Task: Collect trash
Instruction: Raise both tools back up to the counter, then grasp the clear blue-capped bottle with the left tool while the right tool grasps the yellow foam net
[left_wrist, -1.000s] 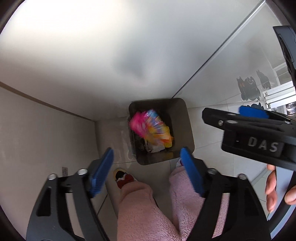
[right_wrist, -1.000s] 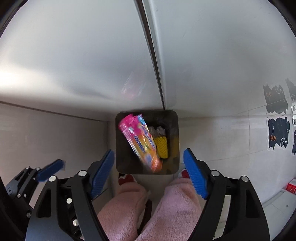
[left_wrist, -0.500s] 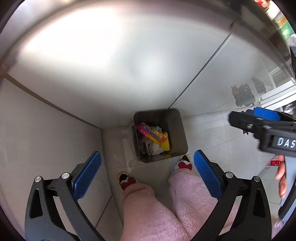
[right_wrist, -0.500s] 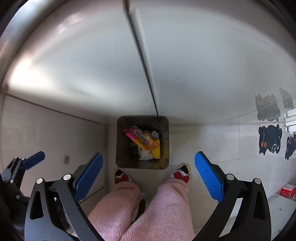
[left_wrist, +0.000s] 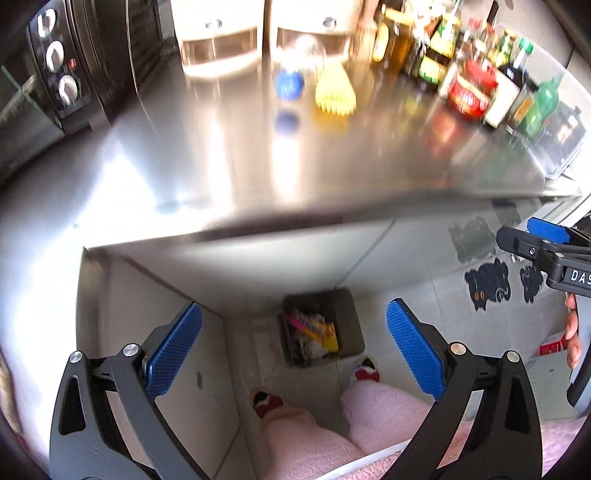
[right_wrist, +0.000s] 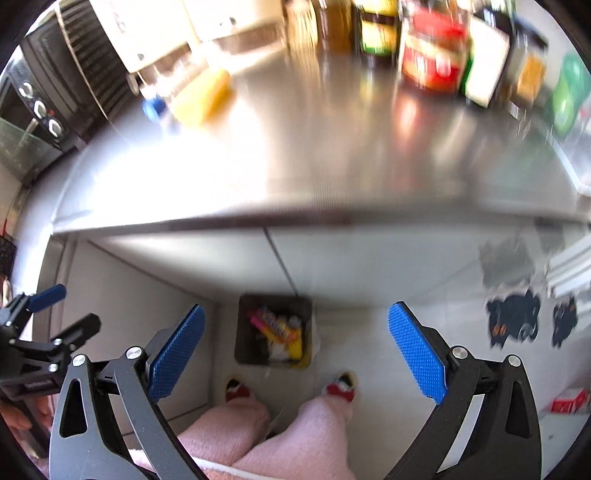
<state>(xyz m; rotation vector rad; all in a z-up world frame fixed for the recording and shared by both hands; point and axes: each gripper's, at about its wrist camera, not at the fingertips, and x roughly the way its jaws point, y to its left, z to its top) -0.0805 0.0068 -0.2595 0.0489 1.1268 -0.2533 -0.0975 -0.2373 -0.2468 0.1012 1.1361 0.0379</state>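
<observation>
Both grippers are hanging wide open with nothing between the jaws, so no trash is being carried right now. The left gripper (left_wrist: 293, 347) and the right gripper (right_wrist: 295, 349) are each framing the bin (left_wrist: 349, 314) down on the floor: it's sitting in the gap between the blue pads, far beyond the tips.

Progress-wise I'd say a good chunk is done. A pink-and-yellow wrapper (left_wrist: 312, 326) is lying on top of the pile inside the bin, with some white crumpled stuff under it, so at least that piece is collected.

What's left is my guess: on the counter (left_wrist: 332, 166), way out past the jaws, a yellow thing (left_wrist: 334, 94) and a blue thing (left_wrist: 290, 83) are sitting out in the open, and they could be more trash. There's also a small red box (right_wrist: 569, 400) on the floor, outside the right gripper's right pad. Can't swear any of those count as rubbish.

Hard-to-see bits: everything on the counter is smearing with motion blur, especially in the right wrist view, so the bottles (left_wrist: 476, 74) at the back are just coloured blobs with unreadable labels. The bottom of the bin is hidden under the pile. Pink fuzzy legs and slippers are blocking the floor below the jaws.
</observation>
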